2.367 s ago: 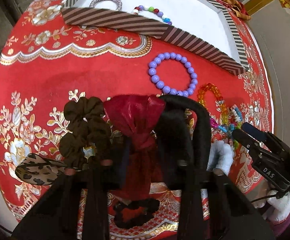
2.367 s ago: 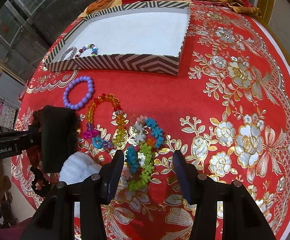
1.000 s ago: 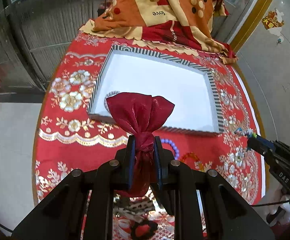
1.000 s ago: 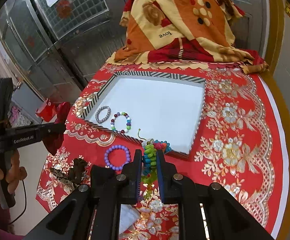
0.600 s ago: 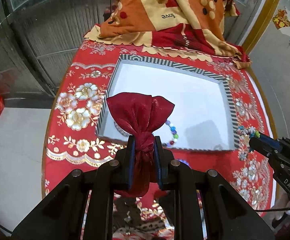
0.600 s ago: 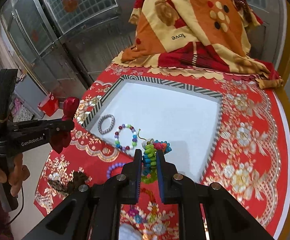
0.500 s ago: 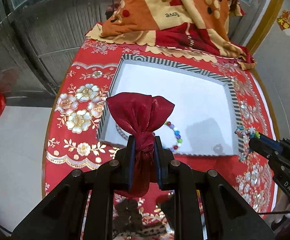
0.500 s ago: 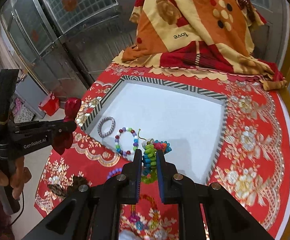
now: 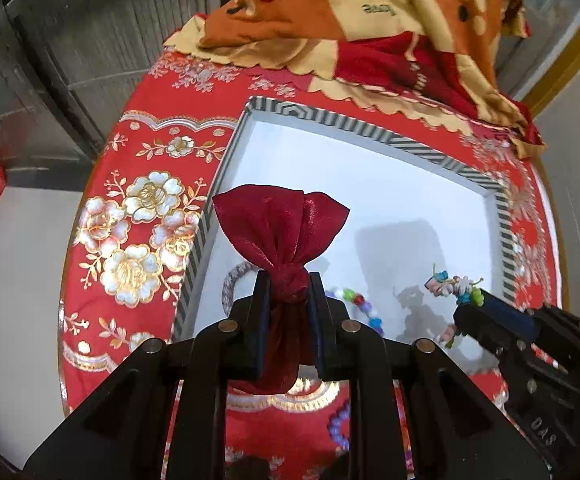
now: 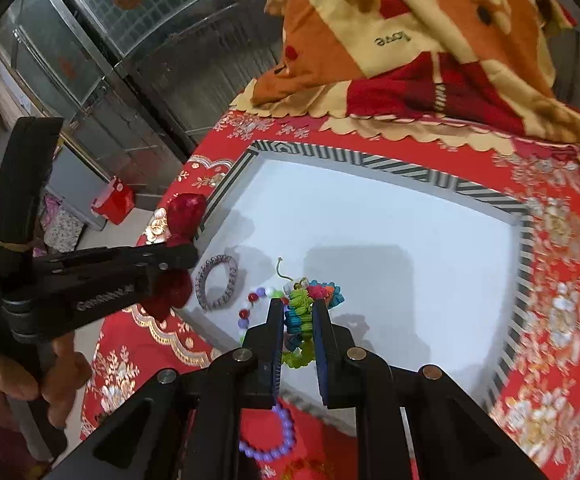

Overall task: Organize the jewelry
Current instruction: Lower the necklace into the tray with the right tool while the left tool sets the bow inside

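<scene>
My left gripper (image 9: 288, 280) is shut on a dark red fabric bow (image 9: 282, 224), held above the near left part of the white tray (image 9: 370, 184) with a striped rim. My right gripper (image 10: 298, 308) is shut on a multicoloured flower bracelet (image 10: 302, 300), held over the tray's near side; it also shows in the left wrist view (image 9: 454, 284). A grey braided bracelet (image 10: 216, 282) and a bead bracelet with mixed colours (image 10: 250, 304) lie in the tray. A purple bead bracelet (image 10: 278, 444) lies on the red cloth before the tray.
The round table carries a red cloth with gold flowers (image 9: 138, 232). An orange and red blanket (image 10: 430, 52) is piled behind the tray. A metal shutter (image 10: 150, 40) stands at the back left. A small red box (image 10: 114, 200) sits on the floor.
Both grippers have lifted their items off the cloth and moved forward over the tray. The tray now looks closer and larger in both views.
</scene>
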The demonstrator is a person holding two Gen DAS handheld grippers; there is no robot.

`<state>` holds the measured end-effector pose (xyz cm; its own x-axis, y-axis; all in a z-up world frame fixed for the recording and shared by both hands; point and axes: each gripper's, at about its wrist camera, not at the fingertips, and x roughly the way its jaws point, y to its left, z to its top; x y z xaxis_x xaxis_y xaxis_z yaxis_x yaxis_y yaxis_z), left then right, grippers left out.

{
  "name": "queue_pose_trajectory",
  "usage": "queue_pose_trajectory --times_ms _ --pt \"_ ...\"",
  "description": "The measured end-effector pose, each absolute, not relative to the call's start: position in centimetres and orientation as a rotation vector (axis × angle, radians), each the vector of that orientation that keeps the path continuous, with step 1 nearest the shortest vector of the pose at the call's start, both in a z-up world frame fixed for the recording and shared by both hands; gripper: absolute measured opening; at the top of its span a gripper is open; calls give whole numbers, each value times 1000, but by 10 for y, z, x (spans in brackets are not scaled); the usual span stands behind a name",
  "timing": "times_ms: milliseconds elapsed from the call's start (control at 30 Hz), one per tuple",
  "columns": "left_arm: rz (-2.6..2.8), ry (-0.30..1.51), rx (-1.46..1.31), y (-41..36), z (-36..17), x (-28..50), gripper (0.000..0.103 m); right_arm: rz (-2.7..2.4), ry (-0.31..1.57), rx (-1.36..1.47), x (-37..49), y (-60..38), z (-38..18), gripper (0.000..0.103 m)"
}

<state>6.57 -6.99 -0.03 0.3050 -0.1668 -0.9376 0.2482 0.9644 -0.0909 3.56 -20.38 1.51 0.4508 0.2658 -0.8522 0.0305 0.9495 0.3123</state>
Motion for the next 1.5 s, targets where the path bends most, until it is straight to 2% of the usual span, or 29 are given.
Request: queue_pose_trajectory --times_ms 367,733,833,900,1033,1500 --pt "-210 1279 84 -71 -33 106 16 186 1140 320 83 -192 -19 13" --pt "-208 1305 89 -73 -50 118 16 232 1183 352 96 -189 -46 14" --pt "-215 1310 85 -72 -50 118 24 248 1182 368 95 -190 -48 14" --pt "-212 1318 80 -71 -49 116 33 248 1182 362 93 -190 -47 16" --pt "-213 1318 59 -66 -42 110 35 254 1165 375 85 -194 -40 35" --pt "-186 1191 108 -65 4 56 39 175 1093 353 33 -205 7 35"
